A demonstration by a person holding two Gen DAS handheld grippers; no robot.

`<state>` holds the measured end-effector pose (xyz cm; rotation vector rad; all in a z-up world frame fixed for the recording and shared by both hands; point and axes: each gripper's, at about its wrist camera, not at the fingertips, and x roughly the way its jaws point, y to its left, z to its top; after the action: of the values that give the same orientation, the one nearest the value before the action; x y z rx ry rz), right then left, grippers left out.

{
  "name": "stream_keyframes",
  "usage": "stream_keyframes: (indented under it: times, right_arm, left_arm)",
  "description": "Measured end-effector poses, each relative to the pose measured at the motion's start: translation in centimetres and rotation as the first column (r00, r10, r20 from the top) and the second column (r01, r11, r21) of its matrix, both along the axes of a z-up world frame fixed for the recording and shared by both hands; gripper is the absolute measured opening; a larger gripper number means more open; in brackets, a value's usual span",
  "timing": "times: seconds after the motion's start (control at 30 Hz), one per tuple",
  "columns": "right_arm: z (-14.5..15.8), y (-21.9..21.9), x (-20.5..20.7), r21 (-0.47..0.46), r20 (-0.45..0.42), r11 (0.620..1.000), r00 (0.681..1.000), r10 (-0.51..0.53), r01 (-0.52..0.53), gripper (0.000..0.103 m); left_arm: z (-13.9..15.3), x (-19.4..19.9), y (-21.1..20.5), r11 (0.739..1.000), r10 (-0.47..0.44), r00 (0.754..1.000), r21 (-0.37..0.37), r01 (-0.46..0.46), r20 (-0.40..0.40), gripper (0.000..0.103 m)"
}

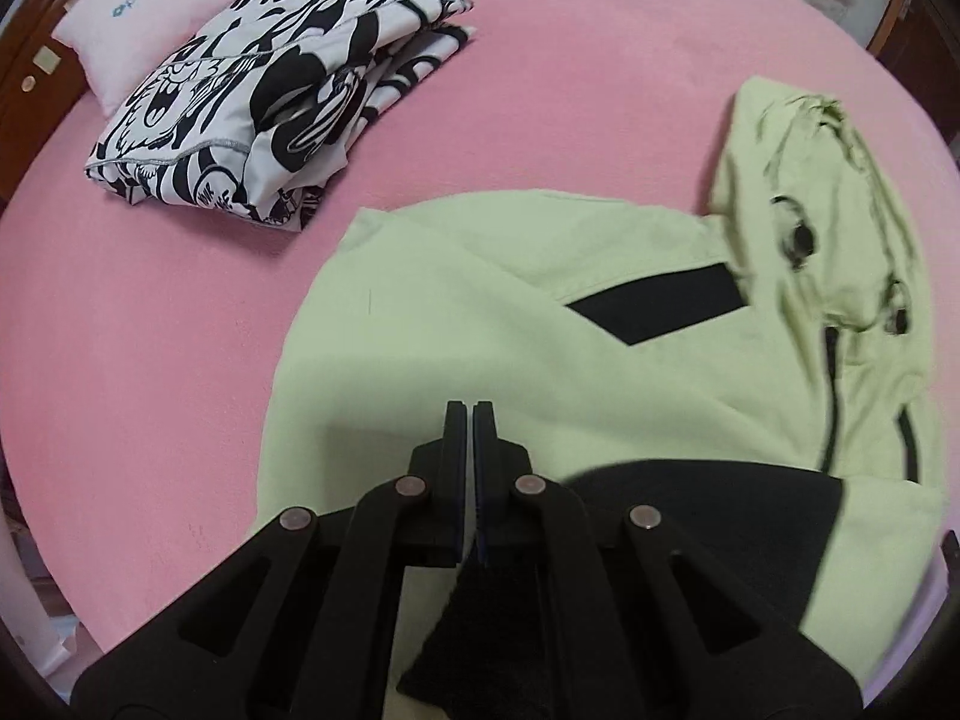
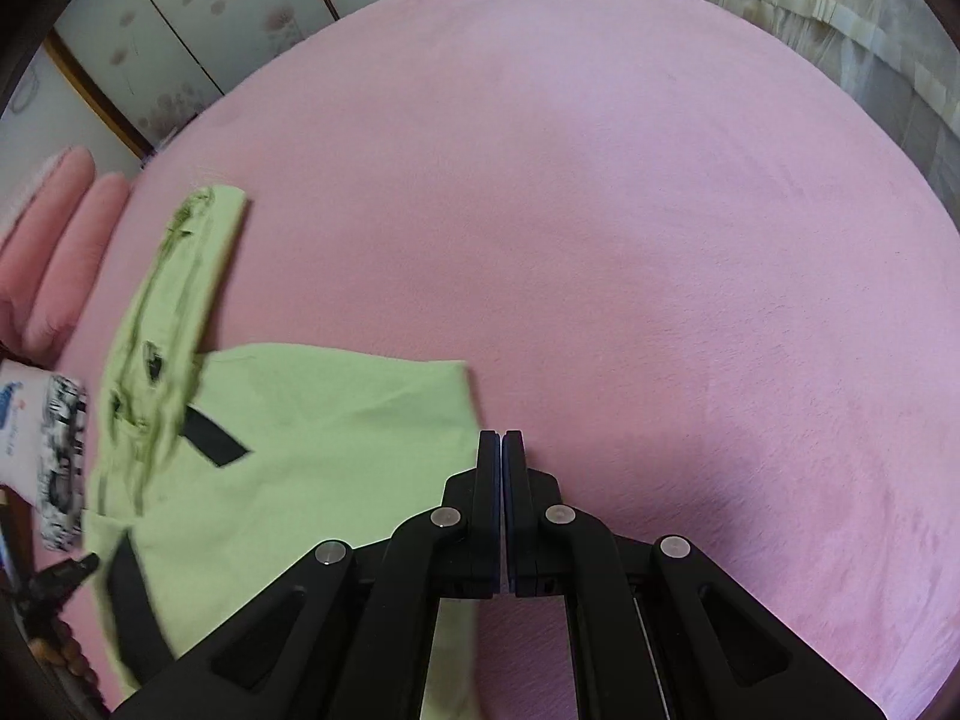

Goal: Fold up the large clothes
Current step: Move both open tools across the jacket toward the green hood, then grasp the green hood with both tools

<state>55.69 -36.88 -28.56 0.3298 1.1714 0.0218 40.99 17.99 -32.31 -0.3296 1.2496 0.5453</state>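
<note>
A light green jacket (image 1: 480, 312) with black panels and a hood (image 1: 822, 192) lies partly folded on the pink bed. My left gripper (image 1: 470, 414) is shut and hovers over the jacket's near part, by a black panel (image 1: 708, 516); I see no cloth between its fingers. In the right wrist view the jacket (image 2: 312, 456) lies at the left, hood (image 2: 180, 276) pointing away. My right gripper (image 2: 500, 444) is shut and empty, just right of the jacket's edge, over bare sheet.
A folded black-and-white patterned garment (image 1: 282, 96) lies at the far left beside a small pink pillow (image 1: 150, 12). The pink bed sheet (image 2: 660, 240) stretches far to the right. Wardrobe doors (image 2: 180, 30) and curtains (image 2: 840, 18) stand beyond the bed.
</note>
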Motion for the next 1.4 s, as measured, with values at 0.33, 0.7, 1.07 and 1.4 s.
stream_keyframes:
  times: [0.33, 0.7, 1.07, 1.4]
  right_arm:
    - [3.6, 6.1, 6.8, 0.247, -0.125, 0.917, 0.929, 0.349, -0.312, 0.002]
    - [7.9, 9.8, 15.2, 0.319, -0.283, 0.923, 0.908, 0.308, -0.214, 0.035]
    - [2.7, 10.8, 24.6, 0.439, -0.339, 0.895, 0.937, 0.081, 0.081, 0.04]
    - [-4.7, 11.7, 29.2, 0.459, -0.342, 0.887, 0.93, 0.135, 0.04, 0.04]
  left_arm:
    - [2.0, 6.8, 0.6, 0.964, -0.247, 0.95, -0.145, 0.221, -0.189, 0.002]
    - [8.9, 17.9, 0.2, 0.894, -0.421, 0.87, -0.281, 0.349, -0.258, 0.003]
    - [7.8, 30.0, -0.4, 0.937, -0.287, 0.95, -0.242, 0.252, -0.125, 0.067]
    - [-0.6, 34.8, 2.4, 0.79, -0.18, 0.983, -0.591, 0.164, 0.032, 0.066]
